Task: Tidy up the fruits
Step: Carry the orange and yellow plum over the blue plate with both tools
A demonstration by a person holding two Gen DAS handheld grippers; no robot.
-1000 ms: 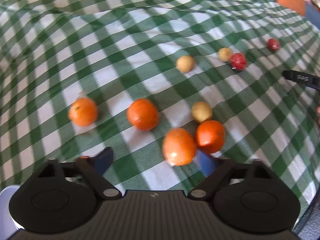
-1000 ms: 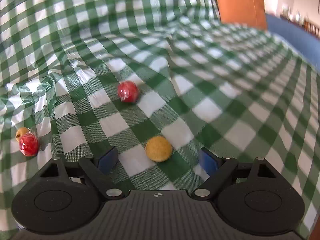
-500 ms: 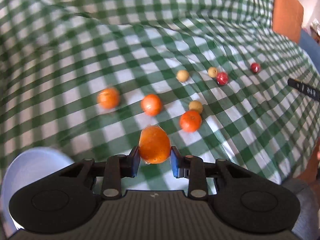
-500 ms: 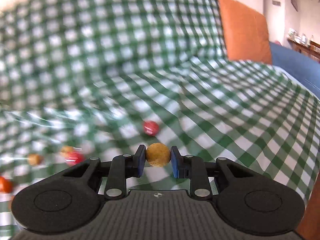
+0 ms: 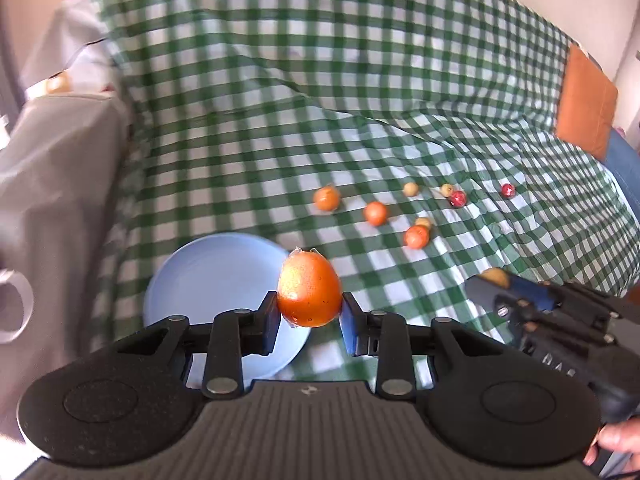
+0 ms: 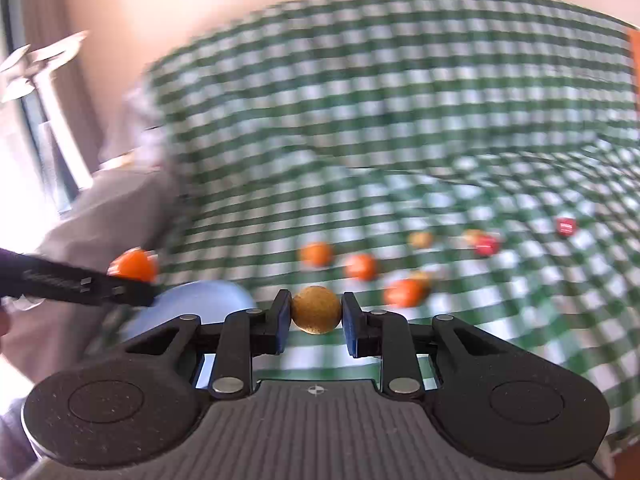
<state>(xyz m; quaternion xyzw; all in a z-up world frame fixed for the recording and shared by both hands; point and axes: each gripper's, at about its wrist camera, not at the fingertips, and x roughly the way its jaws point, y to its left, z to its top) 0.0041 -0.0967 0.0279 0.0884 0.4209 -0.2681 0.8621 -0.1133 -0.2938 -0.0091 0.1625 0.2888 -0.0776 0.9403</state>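
Holding an orange (image 5: 309, 295) in my left gripper (image 5: 309, 318), fingers clamped on its sides so it's hanging just over the plate (image 5: 208, 276) edge, ready to drop in I'd guess. Right gripper (image 6: 316, 318) is pinching a small tan fruit (image 6: 316, 309) the same way, up off the checkered cloth (image 5: 360, 100). Remaining oranges (image 5: 375, 213) and red ones (image 5: 457, 198) are sitting scattered farther back, well apart from the plate.

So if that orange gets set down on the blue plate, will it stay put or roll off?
The orange in the left gripper looks round and glossy, perhaps film-wrapped, so it would probably roll a bit. The blue plate seems shallow, so its rim may barely stop it. Released low and gently, it likely settles.
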